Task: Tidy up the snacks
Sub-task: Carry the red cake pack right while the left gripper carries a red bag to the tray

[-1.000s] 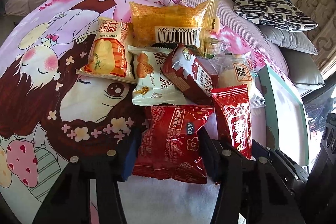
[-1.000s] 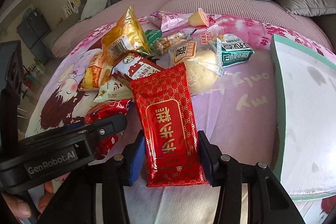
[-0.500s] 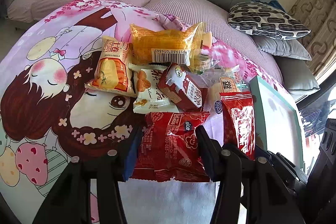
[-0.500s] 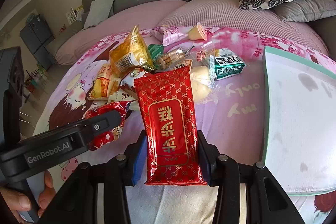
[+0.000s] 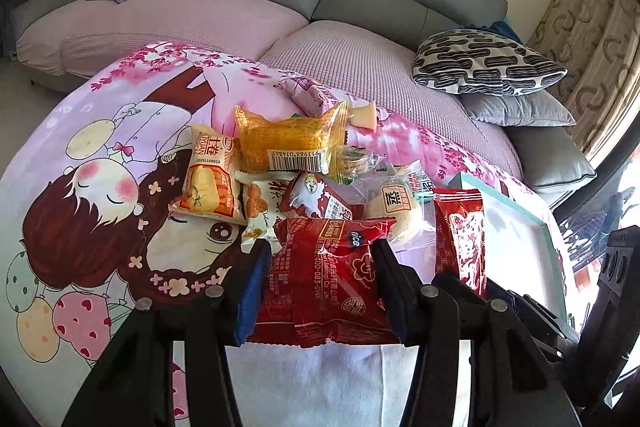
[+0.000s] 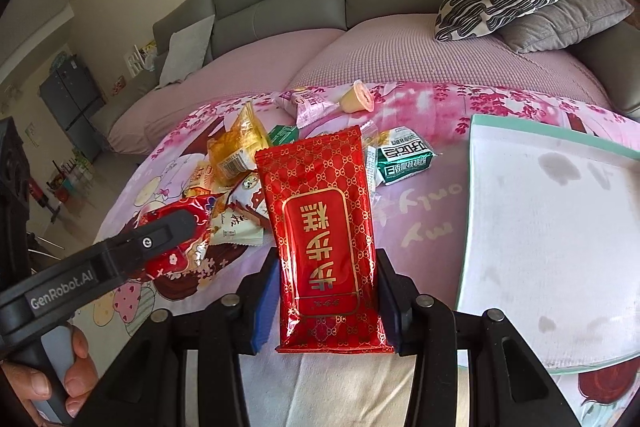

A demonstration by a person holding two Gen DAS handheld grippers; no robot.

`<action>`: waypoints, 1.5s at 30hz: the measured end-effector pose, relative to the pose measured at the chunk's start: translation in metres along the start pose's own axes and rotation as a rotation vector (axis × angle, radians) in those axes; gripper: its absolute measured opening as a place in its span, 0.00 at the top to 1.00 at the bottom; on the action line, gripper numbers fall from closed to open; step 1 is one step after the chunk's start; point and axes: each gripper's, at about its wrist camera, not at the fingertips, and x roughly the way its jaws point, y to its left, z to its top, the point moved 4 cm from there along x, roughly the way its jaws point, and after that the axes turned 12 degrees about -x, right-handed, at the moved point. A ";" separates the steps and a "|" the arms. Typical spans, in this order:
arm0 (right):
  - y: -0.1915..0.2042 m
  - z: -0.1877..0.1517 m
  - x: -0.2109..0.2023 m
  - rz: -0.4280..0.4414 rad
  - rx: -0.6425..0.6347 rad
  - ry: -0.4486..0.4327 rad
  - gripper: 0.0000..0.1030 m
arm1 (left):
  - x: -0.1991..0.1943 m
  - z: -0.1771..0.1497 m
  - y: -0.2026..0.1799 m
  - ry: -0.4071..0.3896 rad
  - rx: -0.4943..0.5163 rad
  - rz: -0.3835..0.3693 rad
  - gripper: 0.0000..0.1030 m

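- The right gripper (image 6: 326, 301) was clamped across the lower part of a long red packet with gold characters (image 6: 324, 227), one pad on each long edge, the packet's bottom seam hanging just below the pads.
- That packet pointed away from the holder along the fingers; its long axis ran from the jaws towards the sofa, top seam farthest out and leaning slightly left, printed face up.
- The left gripper (image 5: 320, 291) had its pads closed on a squat red cake packet (image 5: 332, 263) (crumpled and puffy, so the grip looked softer), holding it by its sides with the near seam sagging below the fingers.
- This one had little long axis to speak of; its lettering ran sideways, and its far seam pointed at the snack pile (image 5: 288, 167).
- Both packets seemed to be off the cartoon-printed cloth (image 5: 100, 187), with the pile lying on it beyond them.
- The white tray with the green rim (image 6: 560, 227) sat to the right, bare, and I took it for the place to put them.
- To do it well, I'd say: keep both grips firm, carry the long packet level to the tray and lay it parallel to an edge.
- The left one should go beside it, not on top, and the two tools need to stay clear of each other (they were close).
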 end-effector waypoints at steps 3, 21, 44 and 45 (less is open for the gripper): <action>-0.014 0.002 -0.006 -0.024 0.023 -0.016 0.55 | 0.004 0.003 -0.017 0.010 0.031 -0.010 0.48; -0.180 -0.034 -0.065 -0.397 0.368 -0.069 0.55 | 0.052 -0.021 -0.186 0.085 0.324 -0.229 0.48; -0.244 -0.074 -0.053 -0.587 0.449 0.027 0.55 | 0.169 -0.051 -0.231 0.193 0.420 -0.084 0.48; -0.244 -0.075 -0.053 -0.589 0.448 0.029 0.55 | 0.169 -0.052 -0.231 0.195 0.421 -0.081 0.48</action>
